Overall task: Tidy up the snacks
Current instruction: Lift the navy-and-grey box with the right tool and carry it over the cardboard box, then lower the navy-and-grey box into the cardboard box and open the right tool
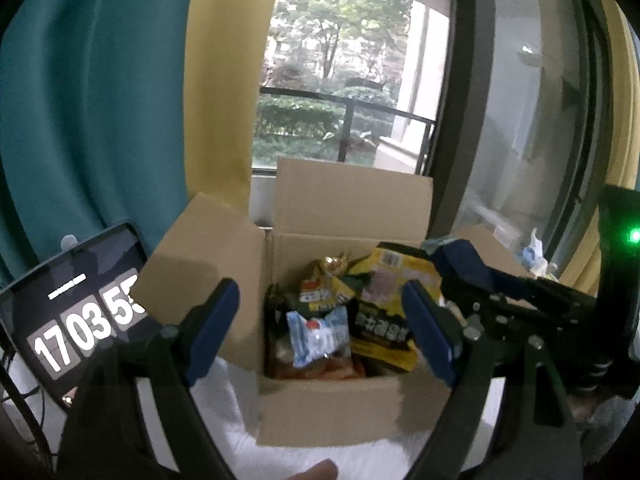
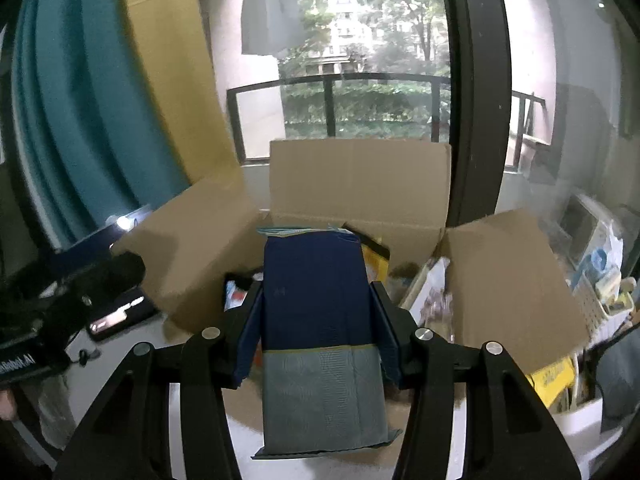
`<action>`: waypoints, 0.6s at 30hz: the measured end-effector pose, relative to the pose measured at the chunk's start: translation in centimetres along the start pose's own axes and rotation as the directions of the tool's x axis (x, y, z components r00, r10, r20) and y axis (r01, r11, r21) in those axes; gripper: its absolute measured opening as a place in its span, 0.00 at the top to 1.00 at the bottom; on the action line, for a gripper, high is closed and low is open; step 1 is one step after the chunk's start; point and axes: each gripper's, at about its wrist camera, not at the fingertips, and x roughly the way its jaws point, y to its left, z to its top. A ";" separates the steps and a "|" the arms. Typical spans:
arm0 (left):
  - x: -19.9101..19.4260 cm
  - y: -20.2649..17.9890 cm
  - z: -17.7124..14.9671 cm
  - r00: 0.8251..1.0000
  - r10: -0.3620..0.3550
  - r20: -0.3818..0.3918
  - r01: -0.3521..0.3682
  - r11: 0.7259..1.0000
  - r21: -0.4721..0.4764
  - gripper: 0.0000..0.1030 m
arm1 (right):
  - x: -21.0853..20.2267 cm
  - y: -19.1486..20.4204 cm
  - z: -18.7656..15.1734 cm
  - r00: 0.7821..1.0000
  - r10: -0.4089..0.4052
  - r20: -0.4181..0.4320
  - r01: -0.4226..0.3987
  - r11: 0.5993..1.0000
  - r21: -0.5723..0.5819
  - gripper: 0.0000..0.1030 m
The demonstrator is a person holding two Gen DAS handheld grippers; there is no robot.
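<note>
Mid-task: cardboard box (image 1: 328,412) ahead of the fingers already holds several snack packs (image 1: 320,336); right gripper (image 2: 318,332) clamps a navy-grey pack (image 2: 320,320) above it, not yet dropped; left gripper (image 1: 320,320) wide, empty.

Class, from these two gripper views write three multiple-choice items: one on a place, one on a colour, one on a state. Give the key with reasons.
1. Where does the blue-and-white packet lie?
A. Inside the cardboard box
B. On the tablet
C. Outside on the balcony

2. What colours is the pack in the right gripper?
A. Red and white
B. Dark blue and grey
C. Green and yellow

3. What is the left gripper doing?
A. Clamped on a yellow bag
B. Open, holding nothing
C. Gripping a box flap

Key: 1 A, it lies among the snacks in the box; 2 B, blue above, grey below; 3 B, nothing touches its pads.
</note>
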 end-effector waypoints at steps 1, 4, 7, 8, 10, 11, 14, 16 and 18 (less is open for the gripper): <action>0.3 0.1 0.0 1.000 0.003 -0.002 -0.003 1.000 -0.001 0.18 | 0.4 -0.2 0.2 1.000 -0.003 0.000 0.003 1.000 0.004 0.48; 1.7 0.5 0.3 1.000 0.015 -0.005 -0.015 1.000 0.008 0.18 | 1.8 -0.8 0.9 1.000 -0.017 -0.008 0.017 1.000 0.023 0.48; 2.9 1.2 0.2 0.999 0.024 -0.022 -0.024 1.000 0.003 0.18 | 3.7 -1.3 1.5 0.999 -0.033 -0.023 0.034 0.999 0.033 0.48; 3.4 1.5 0.1 0.999 0.031 -0.027 -0.031 1.000 0.001 0.18 | 4.5 -1.5 1.6 0.999 -0.040 -0.030 0.041 0.999 0.036 0.48; 4.1 2.1 -0.1 0.998 0.044 -0.042 -0.044 0.999 0.000 0.18 | 5.5 -1.8 1.7 0.997 -0.060 -0.041 0.062 0.997 0.050 0.48; 4.5 2.4 -0.2 0.998 0.047 -0.049 -0.047 0.999 -0.004 0.18 | 6.2 -2.1 1.8 0.996 -0.080 -0.047 0.083 0.995 0.055 0.48; 5.0 2.8 -0.5 0.997 0.039 -0.069 -0.041 0.999 -0.019 0.18 | 8.6 -2.9 1.7 0.985 -0.149 -0.090 0.155 0.986 0.059 0.48; 5.4 2.8 -0.7 0.996 0.033 -0.081 -0.034 0.999 -0.017 0.18 | 9.9 -3.7 1.5 0.979 -0.164 -0.123 0.175 0.981 0.085 0.48; 5.7 2.6 -0.9 0.995 0.031 -0.092 -0.032 0.999 -0.013 0.18 | 11.1 -4.1 1.3 0.966 -0.198 -0.169 0.215 0.973 0.087 0.48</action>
